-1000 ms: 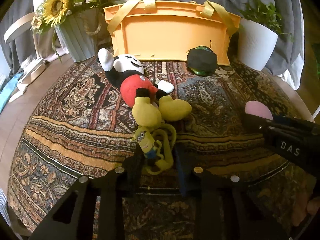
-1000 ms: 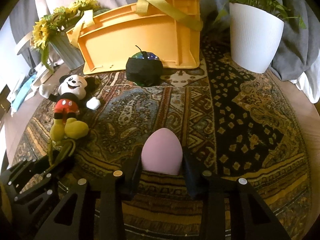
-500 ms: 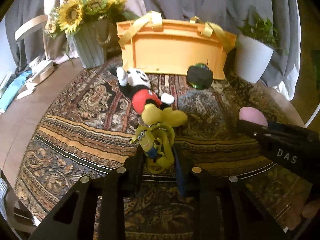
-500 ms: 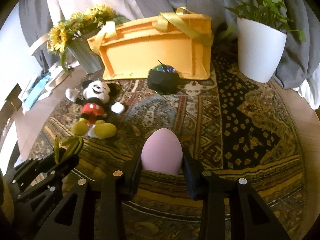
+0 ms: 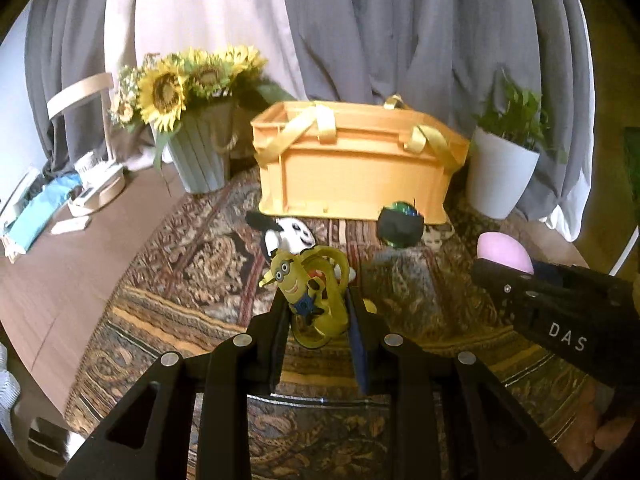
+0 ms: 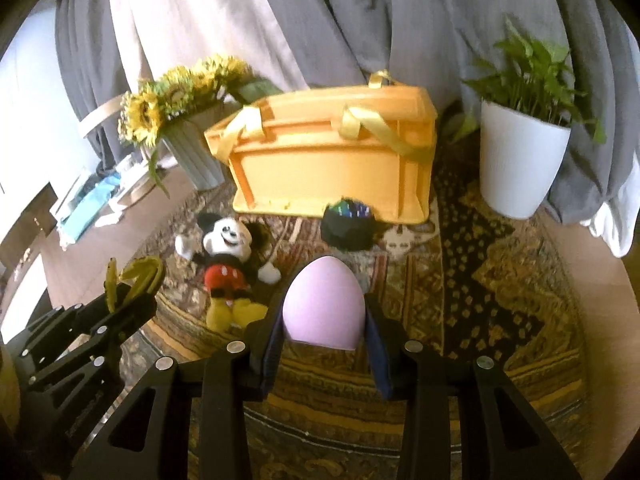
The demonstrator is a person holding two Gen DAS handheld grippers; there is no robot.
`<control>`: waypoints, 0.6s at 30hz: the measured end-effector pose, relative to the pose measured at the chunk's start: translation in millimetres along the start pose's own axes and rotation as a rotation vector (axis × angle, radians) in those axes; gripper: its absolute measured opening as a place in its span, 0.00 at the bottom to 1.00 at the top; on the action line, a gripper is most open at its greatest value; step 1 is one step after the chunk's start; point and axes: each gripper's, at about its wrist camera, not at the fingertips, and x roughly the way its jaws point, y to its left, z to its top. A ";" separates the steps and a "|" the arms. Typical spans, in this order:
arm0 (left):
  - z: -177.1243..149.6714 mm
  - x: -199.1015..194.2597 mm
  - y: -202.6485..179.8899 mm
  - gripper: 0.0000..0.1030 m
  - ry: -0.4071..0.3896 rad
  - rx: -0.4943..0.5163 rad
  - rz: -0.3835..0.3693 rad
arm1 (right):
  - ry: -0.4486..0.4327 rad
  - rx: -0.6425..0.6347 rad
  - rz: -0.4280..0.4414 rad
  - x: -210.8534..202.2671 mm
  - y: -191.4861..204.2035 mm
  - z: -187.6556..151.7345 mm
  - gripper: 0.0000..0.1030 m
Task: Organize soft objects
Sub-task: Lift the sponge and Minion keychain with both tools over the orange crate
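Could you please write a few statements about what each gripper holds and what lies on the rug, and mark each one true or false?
1. The left gripper is shut on the yellow minion toy. True.
2. The right gripper is open with nothing in it. False: it is shut on the pink egg-shaped toy.
3. The mouse plush lies on the rug in front of the orange basket. True.
4. The dark round toy sits inside the basket. False: it is on the rug, in front of the basket.
5. The sunflowers stand in the white pot. False: that pot holds a green plant.
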 end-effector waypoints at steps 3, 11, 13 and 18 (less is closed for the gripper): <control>9.0 -5.7 2.0 0.27 -0.020 0.001 -0.006 | -0.027 0.004 -0.005 -7.2 2.5 8.5 0.37; 34.8 -17.8 8.8 0.27 -0.077 0.018 -0.035 | -0.092 0.023 -0.029 -23.9 12.9 26.0 0.37; 40.6 -19.3 10.9 0.27 -0.088 0.025 -0.040 | -0.110 0.029 -0.039 -27.3 15.7 30.4 0.37; 55.9 -21.9 17.9 0.27 -0.115 0.045 -0.068 | -0.148 0.050 -0.065 -34.2 21.9 40.9 0.37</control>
